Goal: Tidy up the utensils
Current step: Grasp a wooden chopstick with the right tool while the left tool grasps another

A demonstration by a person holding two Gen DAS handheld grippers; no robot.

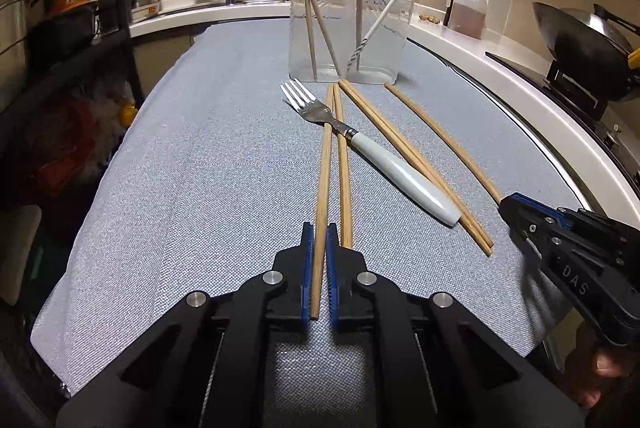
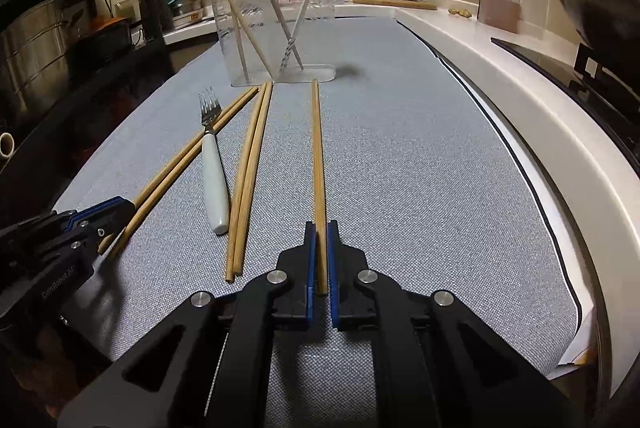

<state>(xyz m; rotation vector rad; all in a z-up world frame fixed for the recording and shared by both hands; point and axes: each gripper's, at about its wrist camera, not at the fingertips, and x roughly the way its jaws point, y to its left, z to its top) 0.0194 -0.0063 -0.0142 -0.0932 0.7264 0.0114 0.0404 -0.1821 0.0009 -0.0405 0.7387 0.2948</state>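
- Chopsticks lay loose on the grey cloth (image 1: pixel 200 156) before the clear container (image 1: pixel 352 28), five still down alongside a white-handled fork (image 1: pixel 384 164).
- The left gripper (image 1: pixel 319 252) was clamped on the near end of one chopstick (image 1: pixel 325 164); its neighbour (image 1: pixel 343 164) touched it and crossed the fork's neck.
- The right gripper (image 2: pixel 321 252) was pinched on the lone chopstick (image 2: pixel 317 156), set apart from the pair (image 2: pixel 250 172).
- Risk, as I judged it: gripped so near the end, either stick could pivot or slip on lifting; the left one might drag its neighbour or nudge the fork.
- The container held three upright chopsticks and a white spoon (image 1: pixel 384 12); a long stick swung in could tip it.
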